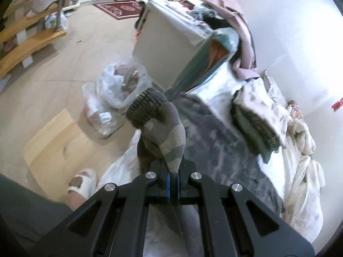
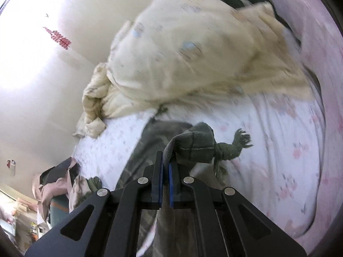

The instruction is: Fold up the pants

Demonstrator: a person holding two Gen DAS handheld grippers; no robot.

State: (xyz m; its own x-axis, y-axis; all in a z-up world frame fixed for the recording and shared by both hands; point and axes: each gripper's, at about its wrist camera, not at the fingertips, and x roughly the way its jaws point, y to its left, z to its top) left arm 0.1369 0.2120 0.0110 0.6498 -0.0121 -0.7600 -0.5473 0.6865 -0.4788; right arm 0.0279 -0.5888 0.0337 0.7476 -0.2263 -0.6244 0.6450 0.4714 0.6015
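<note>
1. Pants [image 1: 214, 132] lie spread on the bed [image 2: 278, 150], grey-green with a faded camouflage pattern, over a white sheet with pink flowers.
2. Left gripper [image 1: 173, 171] has its fingers pinched narrow on a leg end of the pants; the ribbed cuff [image 1: 145, 107] stands up rolled just past the fingertips.
3. Right gripper [image 2: 166, 167] has its fingers closed narrow on the waistband [image 2: 193, 143], with a strip of fabric running back between the blue pads [image 2: 171, 184].
4. Drawstring [image 2: 240, 140], frayed at its tip, sticks out to the right of the waistband over the sheet.
5. Cream duvet [image 2: 182, 53] is bunched at the far side of the bed against the wall, near the pants; whether it touches them cannot be told.
6. Folded clothes [image 1: 255, 120], green and pale, are stacked on the bed beside the pants in the left view.
7. White box [image 1: 167, 42] stands past the bed end, with pink and dark clothes piled behind it.
8. Plastic bags [image 1: 115, 98] sit on the floor near the box, beside a wooden board [image 1: 55, 141].
9. Slippered foot [image 1: 82, 182] shows at the bed's edge.
</note>
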